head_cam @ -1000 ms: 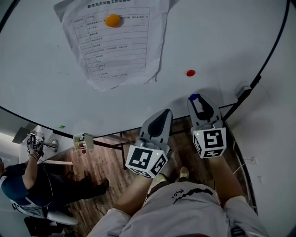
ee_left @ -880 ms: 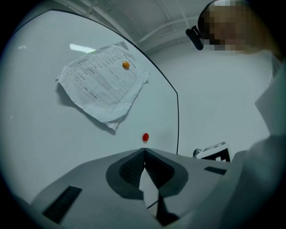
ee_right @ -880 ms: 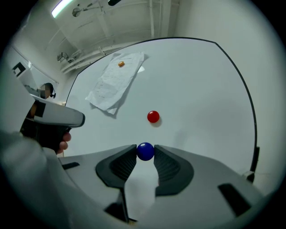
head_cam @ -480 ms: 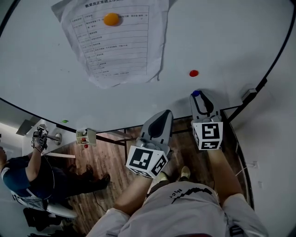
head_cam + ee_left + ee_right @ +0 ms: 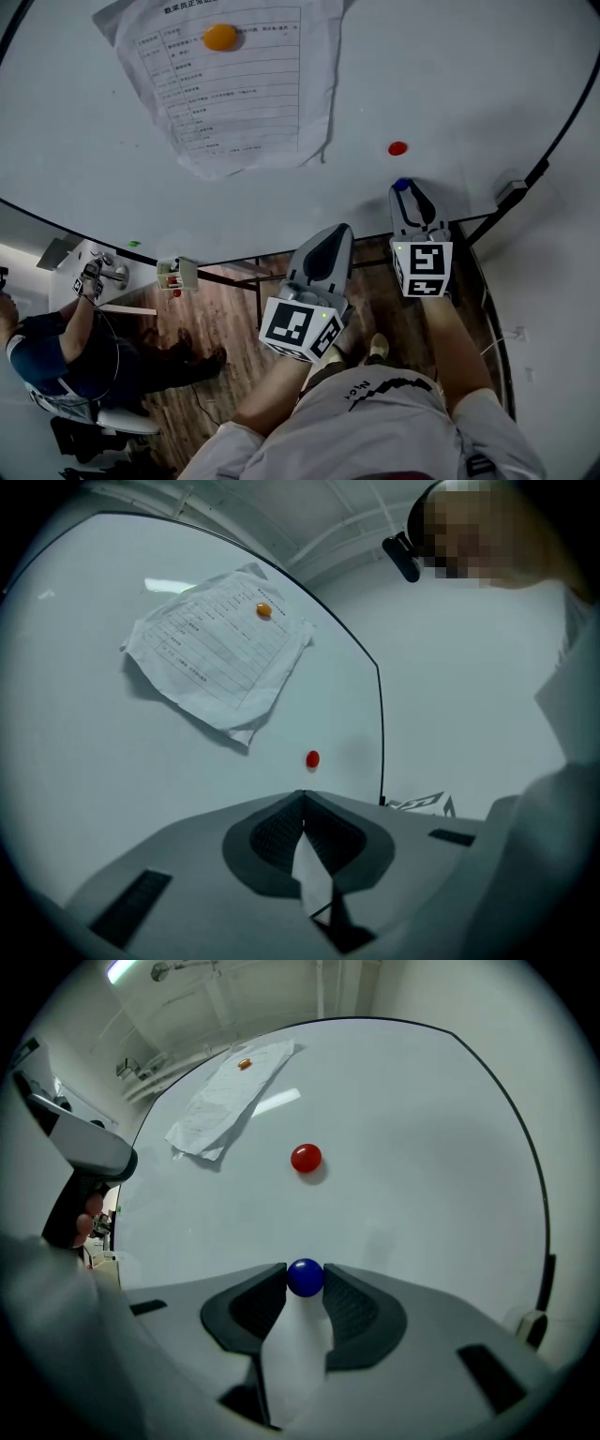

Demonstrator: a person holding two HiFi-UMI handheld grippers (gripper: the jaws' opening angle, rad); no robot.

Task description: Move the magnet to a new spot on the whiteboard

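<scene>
Right claw [image 5: 404, 190] risen slightly toward whiteboard [image 5: 469, 75] | jaws pinched on blue magnet [image 5: 305, 1277] | red magnet [image 5: 306, 1158] dead ahead, apart | left claw [image 5: 302, 803] closed, empty, farther back

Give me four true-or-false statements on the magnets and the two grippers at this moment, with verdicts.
1. The right gripper is shut on the blue magnet. True.
2. The left gripper holds the red magnet. False: its jaws are together with nothing between them, and the red magnet sits on the whiteboard.
3. The orange magnet sits on the paper sheet near its top. True.
4. The red magnet lies on the paper sheet. False: it is on bare board, apart from the sheet.
</scene>
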